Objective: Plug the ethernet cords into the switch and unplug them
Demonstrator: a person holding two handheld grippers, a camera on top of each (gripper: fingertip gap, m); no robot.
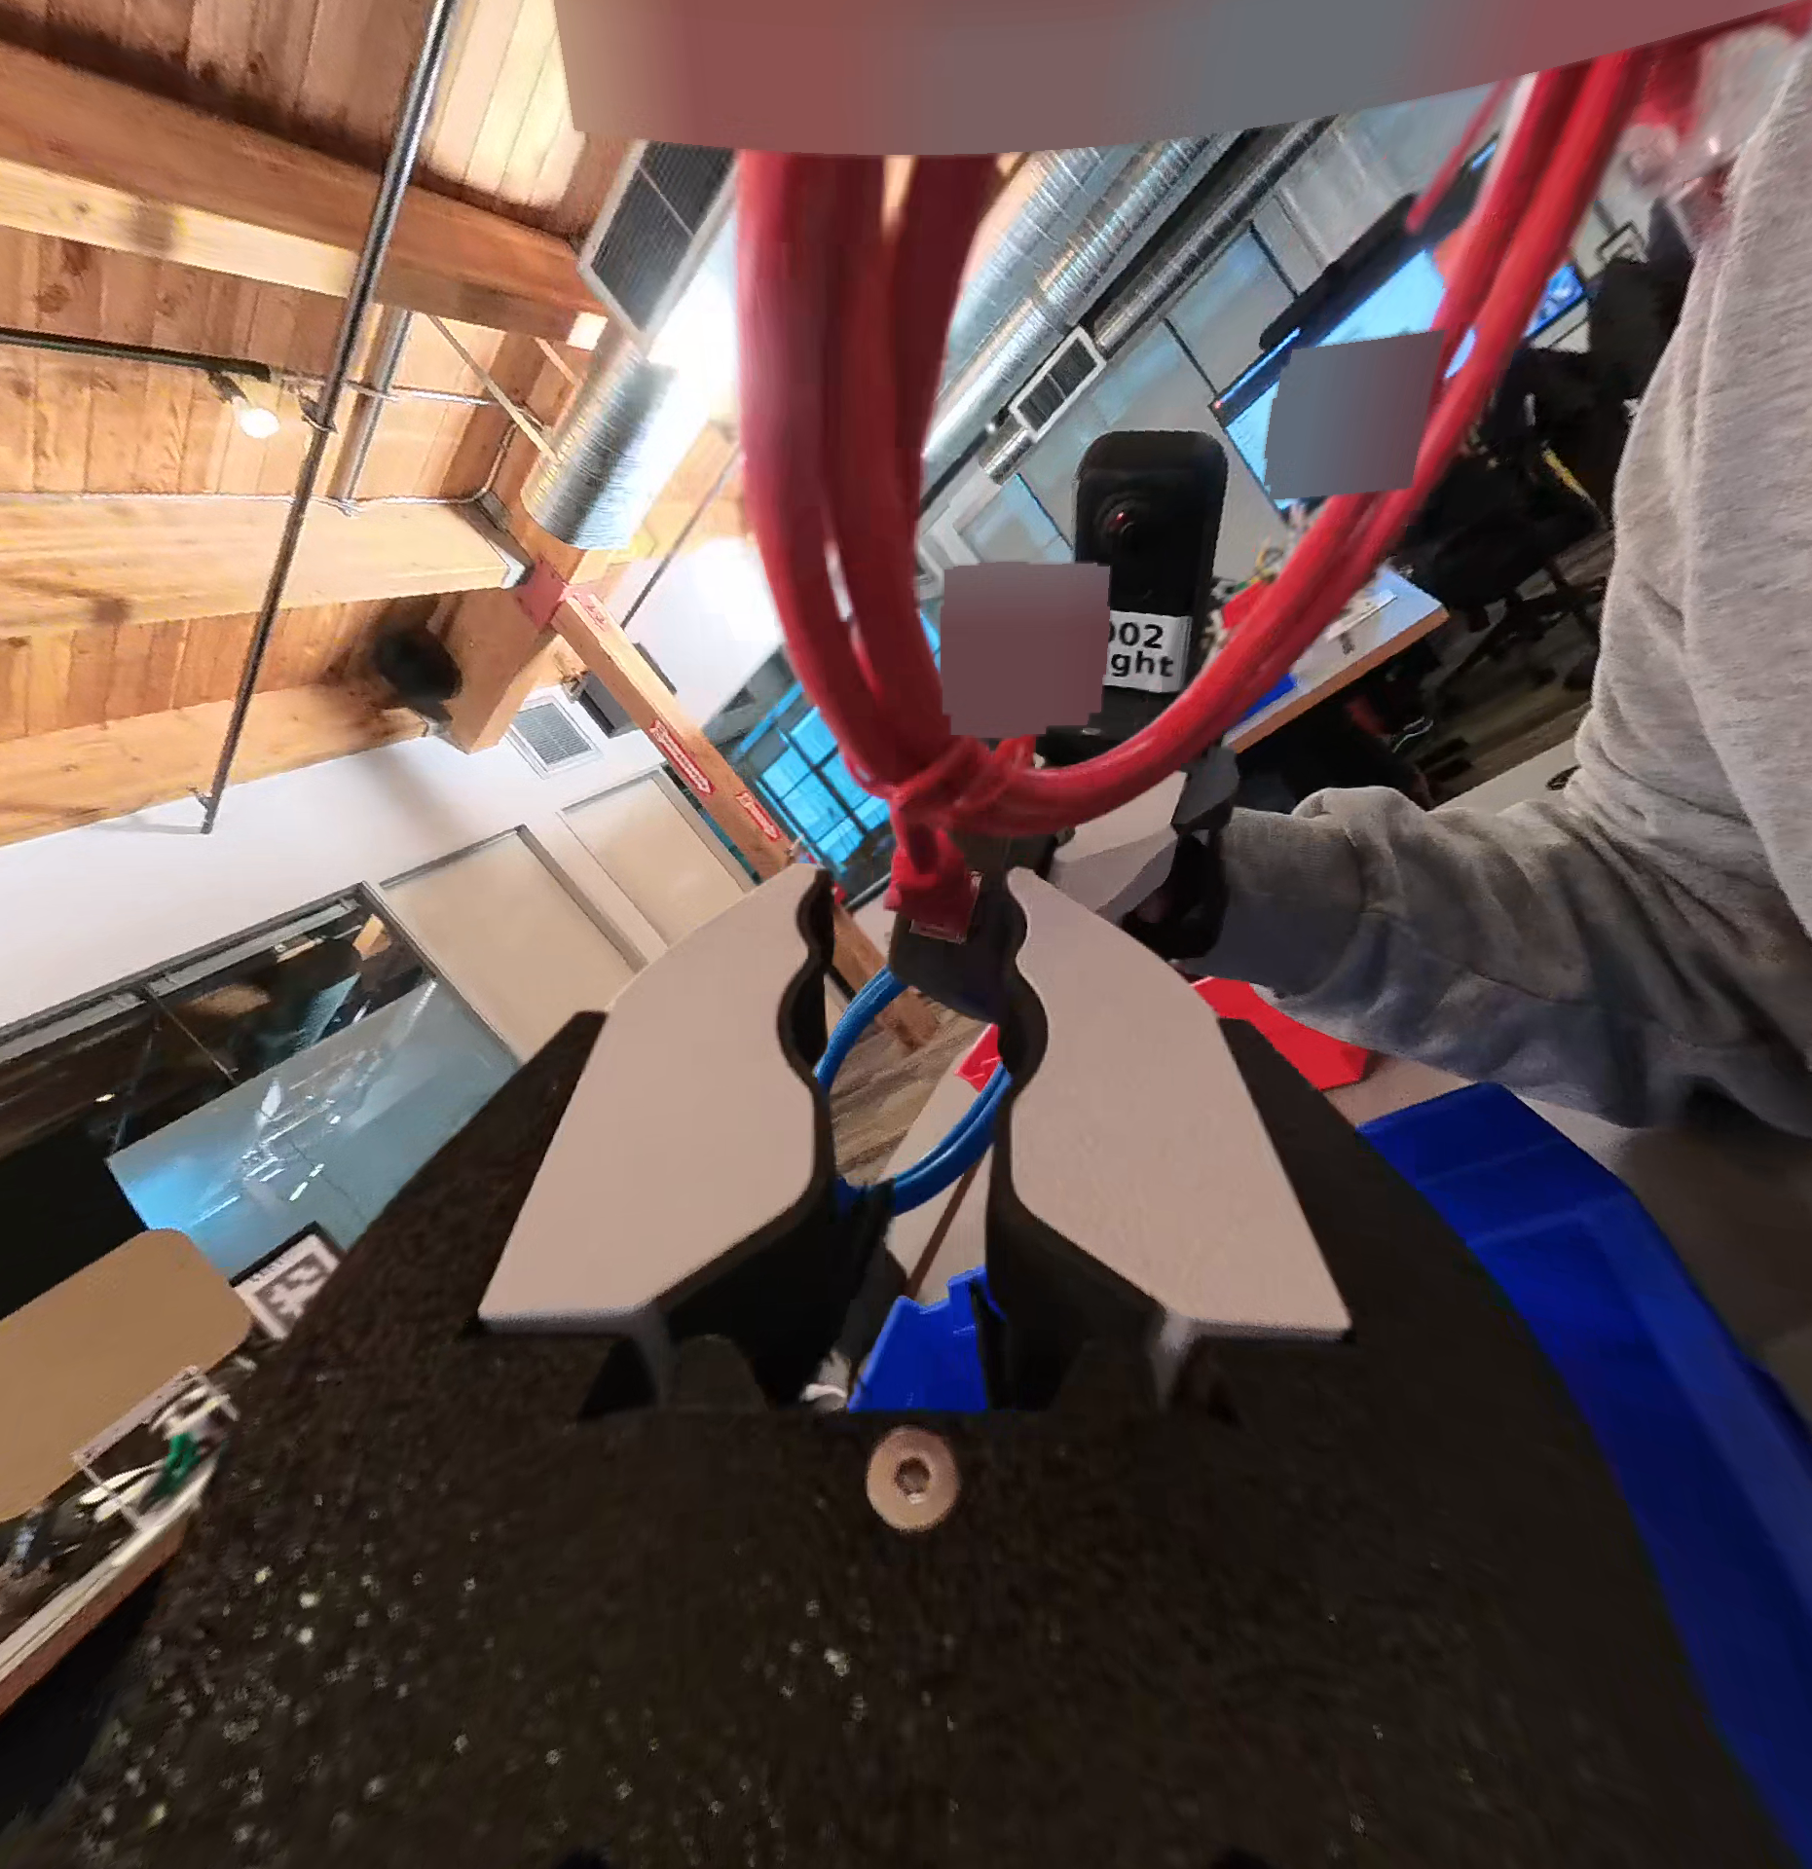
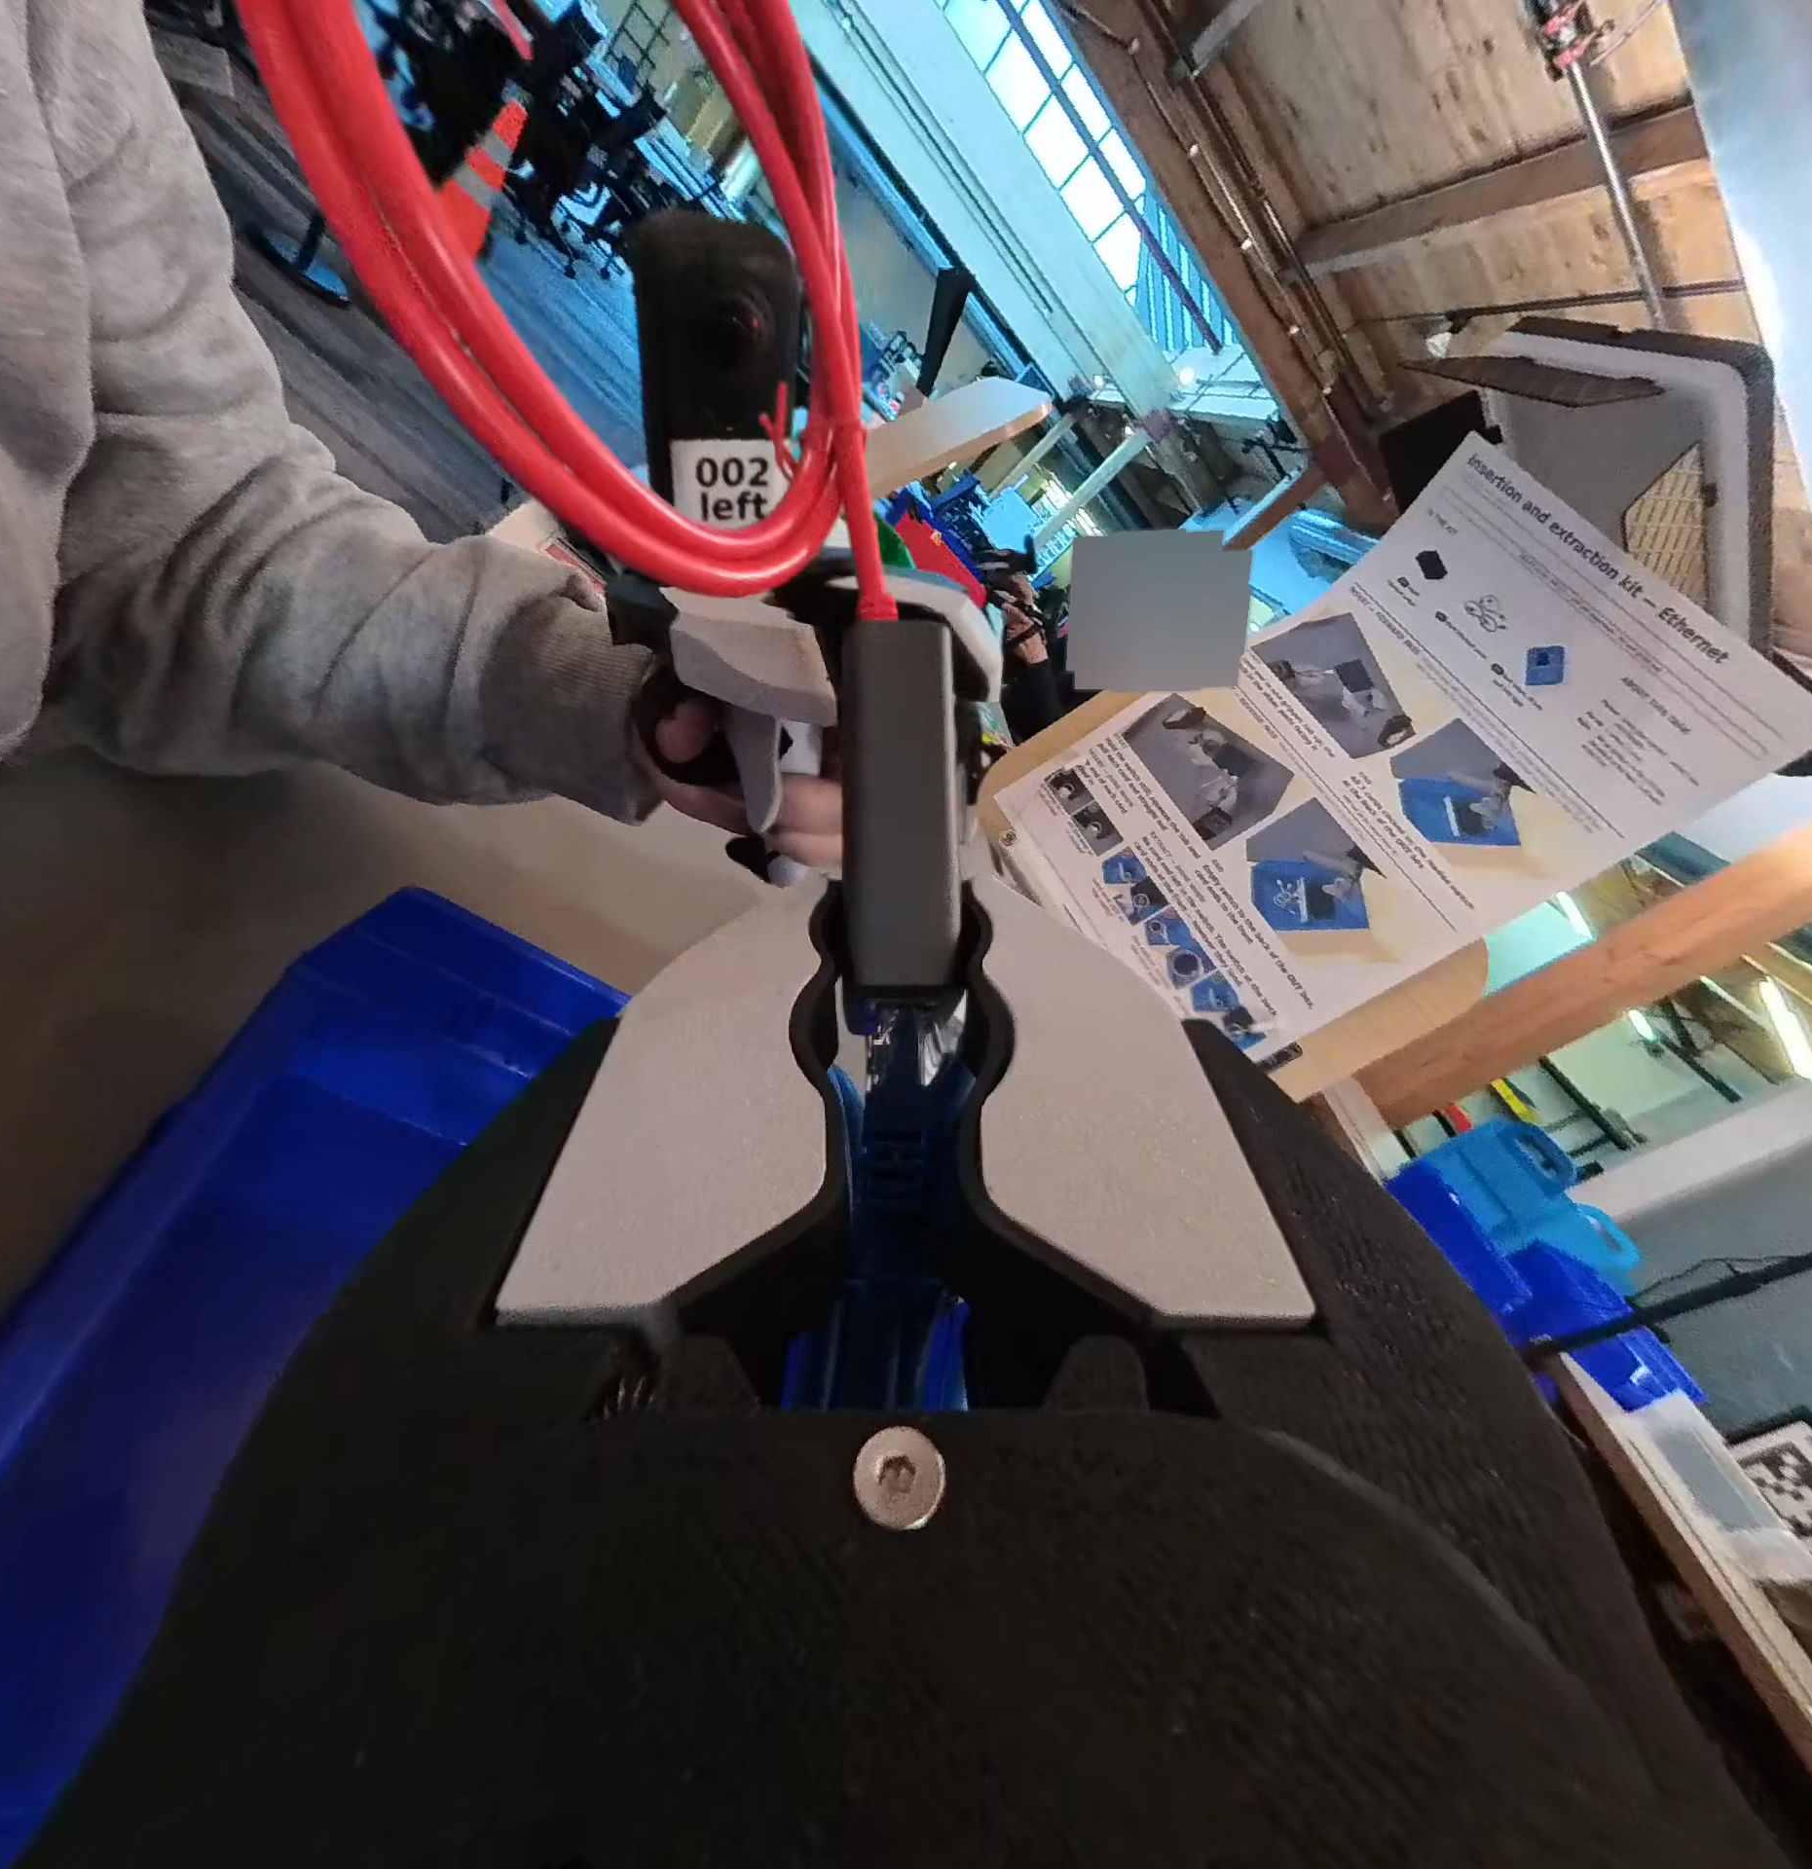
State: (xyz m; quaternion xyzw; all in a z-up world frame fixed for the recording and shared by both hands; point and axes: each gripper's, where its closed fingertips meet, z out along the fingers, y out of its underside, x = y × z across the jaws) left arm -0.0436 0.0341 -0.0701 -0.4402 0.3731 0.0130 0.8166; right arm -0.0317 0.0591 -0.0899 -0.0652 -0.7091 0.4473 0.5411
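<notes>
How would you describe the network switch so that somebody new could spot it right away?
Start at the right gripper in its own wrist view. The switch is the slim dark grey box clamped upright between its pads. A red cord enters its far end and a blue cord its near end; nothing else nearby is grey and boxy.

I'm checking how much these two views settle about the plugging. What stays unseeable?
- Switch ports: right wrist view shows only its dark casing.
- Red cord upper loops: left wrist view, cut by top edge and blur patch.
- Blue cord far end: hidden behind fingers.
</notes>
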